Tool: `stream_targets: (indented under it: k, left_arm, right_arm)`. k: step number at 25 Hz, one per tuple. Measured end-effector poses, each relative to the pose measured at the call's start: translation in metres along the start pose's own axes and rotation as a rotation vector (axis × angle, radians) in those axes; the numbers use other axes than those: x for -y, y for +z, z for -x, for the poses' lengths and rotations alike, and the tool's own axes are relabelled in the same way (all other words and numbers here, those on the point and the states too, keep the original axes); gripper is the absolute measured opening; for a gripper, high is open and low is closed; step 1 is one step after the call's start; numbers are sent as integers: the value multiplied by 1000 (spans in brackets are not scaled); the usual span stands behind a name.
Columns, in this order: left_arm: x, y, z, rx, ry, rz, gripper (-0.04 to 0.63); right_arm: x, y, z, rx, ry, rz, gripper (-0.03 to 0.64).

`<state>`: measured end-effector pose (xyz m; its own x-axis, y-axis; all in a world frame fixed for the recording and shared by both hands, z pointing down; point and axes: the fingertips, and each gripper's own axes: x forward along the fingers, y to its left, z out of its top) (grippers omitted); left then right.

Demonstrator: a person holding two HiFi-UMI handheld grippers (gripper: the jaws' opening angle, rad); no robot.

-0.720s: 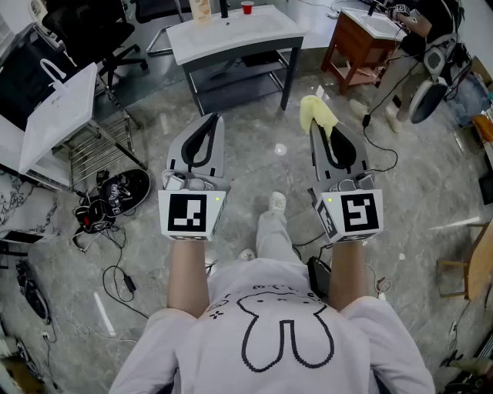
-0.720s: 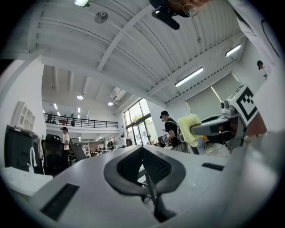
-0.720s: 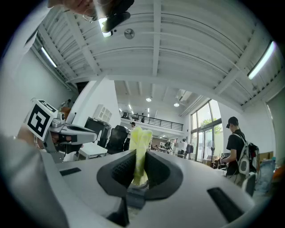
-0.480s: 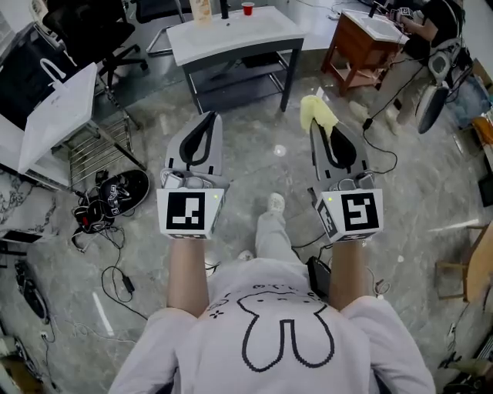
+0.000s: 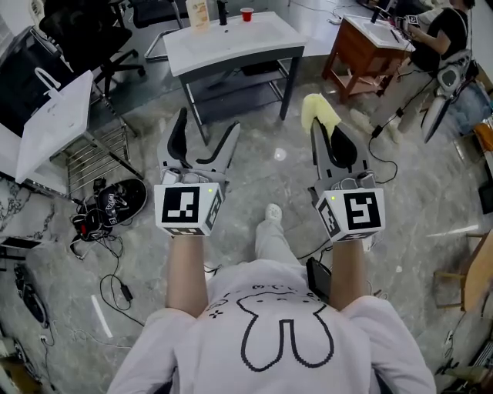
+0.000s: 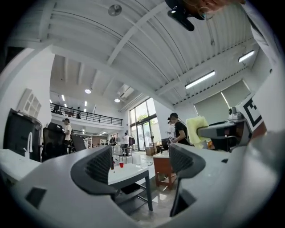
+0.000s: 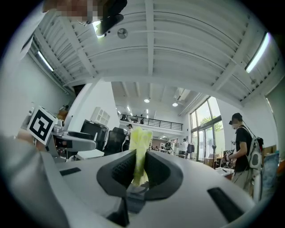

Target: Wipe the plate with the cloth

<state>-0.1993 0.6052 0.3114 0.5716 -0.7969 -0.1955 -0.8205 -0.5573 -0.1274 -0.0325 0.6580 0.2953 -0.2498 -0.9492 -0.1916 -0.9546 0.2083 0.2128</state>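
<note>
My right gripper (image 5: 321, 127) is shut on a yellow cloth (image 5: 317, 111), which sticks up past its fingertips; the right gripper view shows the cloth (image 7: 140, 147) pinched between the two dark pads of that gripper (image 7: 139, 171). My left gripper (image 5: 206, 127) is held beside it with its jaws spread wide and nothing between them, as the left gripper view also shows for this gripper (image 6: 140, 162). Both grippers are raised in front of my chest, pointing slightly upward. No plate is visible in any view.
A white table (image 5: 231, 35) stands ahead with a red cup (image 5: 246, 13) and a bottle (image 5: 199, 11) on it. A wooden table (image 5: 360, 42) and a person (image 5: 445, 27) are at the right. A white bag (image 5: 54, 115), a wire rack (image 5: 92, 150) and cables lie at the left.
My left gripper's jaws were together and now stand wide apart, with nothing in them. The right gripper still holds the cloth in about the same place.
</note>
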Motion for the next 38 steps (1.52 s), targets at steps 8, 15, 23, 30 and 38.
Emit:
stream_targets:
  k: [8, 15, 23, 30, 38]
  left_arm:
    - [-29, -7, -101, -57, 15, 19, 433]
    - [-44, -20, -191, -68, 66, -5, 432]
    - [-53, -37, -269, -71, 150, 26, 431]
    - [-71, -60, -309, -122, 185, 15, 431]
    - [-98, -82, -375, -129, 176, 4, 431]
  right_arm:
    - [55, -10, -92, -8, 33, -29, 52]
    - [117, -28, -169, 0, 87, -35, 52]
    - [178, -50, -242, 10, 157, -54, 52]
    - [188, -78, -285, -7, 220, -76, 52]
    - [215, -106, -340, -21, 207, -78, 52]
